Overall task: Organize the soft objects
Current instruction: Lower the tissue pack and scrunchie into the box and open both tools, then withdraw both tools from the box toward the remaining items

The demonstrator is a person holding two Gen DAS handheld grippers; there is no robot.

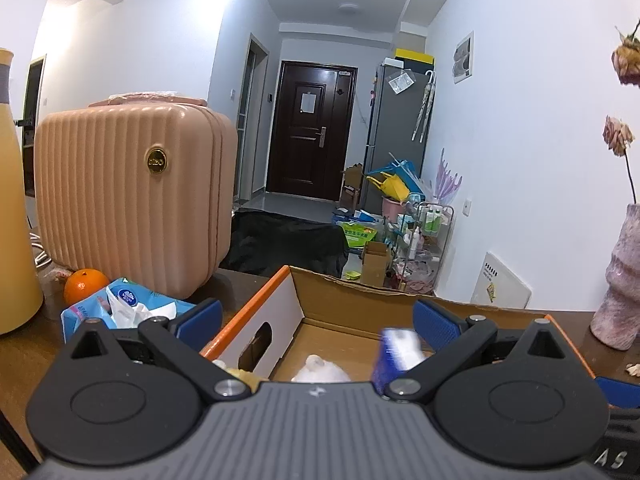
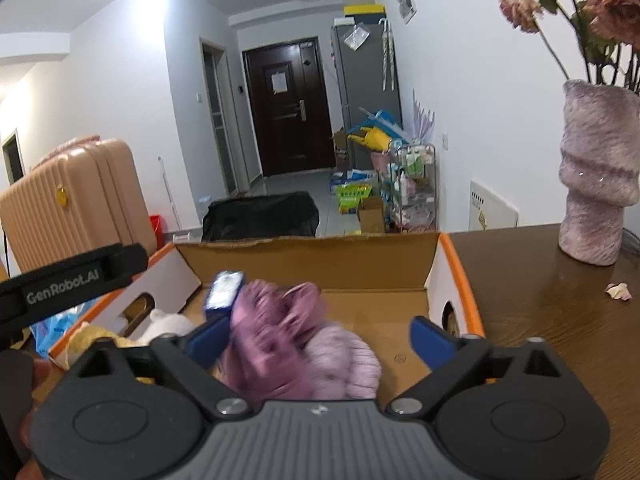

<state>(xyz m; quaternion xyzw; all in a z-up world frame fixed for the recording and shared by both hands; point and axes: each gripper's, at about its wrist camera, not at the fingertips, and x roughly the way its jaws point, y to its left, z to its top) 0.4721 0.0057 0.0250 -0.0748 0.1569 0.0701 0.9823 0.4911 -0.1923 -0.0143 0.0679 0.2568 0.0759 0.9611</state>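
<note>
An open cardboard box [image 1: 352, 286] with orange-edged flaps stands on the wooden table. My left gripper [image 1: 318, 320] is open above it. A small blue-and-white tissue pack [image 1: 396, 354] shows blurred beside its right finger, free of the pads. A white plush [image 1: 320, 368] and a yellowish plush [image 1: 244, 374] lie on the box floor. My right gripper [image 2: 320, 340] is open over the same box [image 2: 304, 260]. A blurred purple plush [image 2: 296, 340] lies between its fingers, not pinched. The tissue pack [image 2: 224, 290] is just left of it.
A pink ribbed suitcase [image 1: 132, 200], an orange [image 1: 85, 282], an opened blue tissue pack [image 1: 120, 308] and a yellow bottle [image 1: 12, 200] stand left of the box. A mauve vase [image 2: 596, 176] with dried roses stands on the table [image 2: 540, 320] at the right.
</note>
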